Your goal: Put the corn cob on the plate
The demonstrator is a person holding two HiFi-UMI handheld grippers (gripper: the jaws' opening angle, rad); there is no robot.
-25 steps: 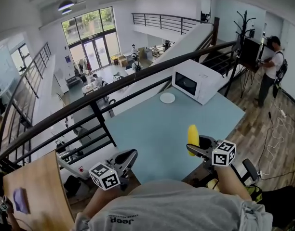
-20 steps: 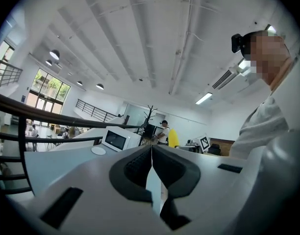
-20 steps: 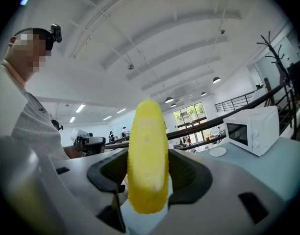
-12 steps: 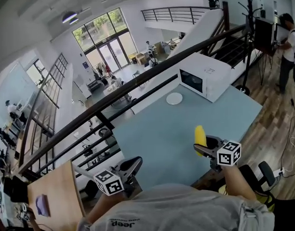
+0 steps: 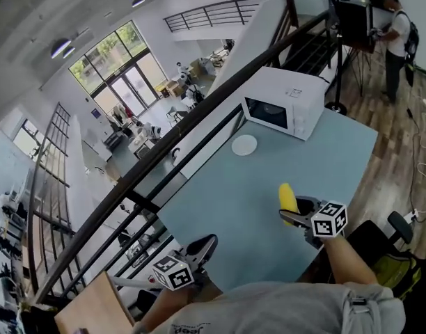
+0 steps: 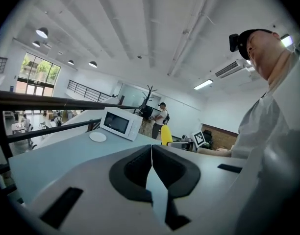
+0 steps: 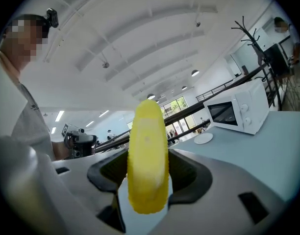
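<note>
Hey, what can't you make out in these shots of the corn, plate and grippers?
Corn cob lower end: head view, behind the right gripper.
Plate surface detail: too small in every view.
Microwave inside: dark door glass, all views.
Table near edge: head view, covered by the person's shirt.

1. Microwave (image 5: pixel 282 103): at the far end of the worktop (image 5: pixel 227 186), beside the railing (image 5: pixel 164 152).
2. Plate (image 5: pixel 244 145): on the worktop, just left of the microwave.
3. Corn cob (image 5: pixel 287 196): upright in the right hand-held gripper (image 5: pixel 292 211), over the near right of the worktop, well apart from the plate.
4. Left hand-held gripper (image 5: pixel 210 241): at the near left edge of the worktop.
</note>
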